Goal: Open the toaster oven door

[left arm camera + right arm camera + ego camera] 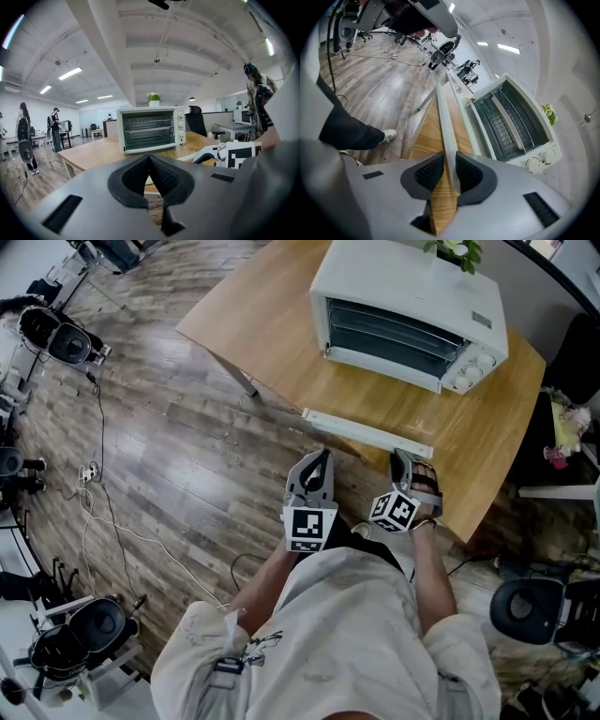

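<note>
Light wood table on plank floor. Thin white cable snakes across floor at left, near black equip. on stands. Black office chair at lower right. Small green plant in bkgd. People stand by far desks. Strip lights lit on ceiling.

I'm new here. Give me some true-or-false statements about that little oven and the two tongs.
1. The toaster oven has its door folded down open. True.
2. The right tongs are clamped on the door's white handle. True.
3. The left tongs hold a plate. False: they are shut and empty, short of the oven.
4. The oven stands on the floor. False: it sits on a wooden table.
</note>
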Action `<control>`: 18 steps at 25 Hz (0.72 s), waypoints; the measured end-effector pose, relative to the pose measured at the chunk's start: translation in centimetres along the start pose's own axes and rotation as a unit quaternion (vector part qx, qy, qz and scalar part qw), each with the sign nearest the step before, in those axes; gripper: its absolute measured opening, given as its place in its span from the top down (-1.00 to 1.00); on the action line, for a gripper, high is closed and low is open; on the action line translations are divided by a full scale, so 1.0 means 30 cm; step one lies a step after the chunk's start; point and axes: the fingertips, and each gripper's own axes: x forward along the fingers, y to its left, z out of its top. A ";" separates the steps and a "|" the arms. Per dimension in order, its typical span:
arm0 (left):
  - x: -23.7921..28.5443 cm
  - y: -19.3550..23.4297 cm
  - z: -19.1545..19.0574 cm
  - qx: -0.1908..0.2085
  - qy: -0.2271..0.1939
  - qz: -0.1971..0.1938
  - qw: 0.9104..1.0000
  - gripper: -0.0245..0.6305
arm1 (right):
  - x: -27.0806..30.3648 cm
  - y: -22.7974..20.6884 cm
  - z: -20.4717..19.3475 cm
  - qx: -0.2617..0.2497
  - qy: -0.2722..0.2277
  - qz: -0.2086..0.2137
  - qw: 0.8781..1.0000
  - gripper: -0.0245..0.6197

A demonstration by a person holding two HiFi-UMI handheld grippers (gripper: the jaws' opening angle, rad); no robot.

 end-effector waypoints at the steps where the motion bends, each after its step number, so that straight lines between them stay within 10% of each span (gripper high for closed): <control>1: -0.001 -0.002 -0.003 0.000 0.001 0.000 1.000 0.88 | 0.002 0.004 -0.001 -0.001 0.000 0.001 1.000 0.64; 18: 0.000 -0.008 -0.007 0.002 0.002 0.000 1.000 0.88 | 0.012 0.019 -0.006 0.034 0.002 0.021 0.999 0.72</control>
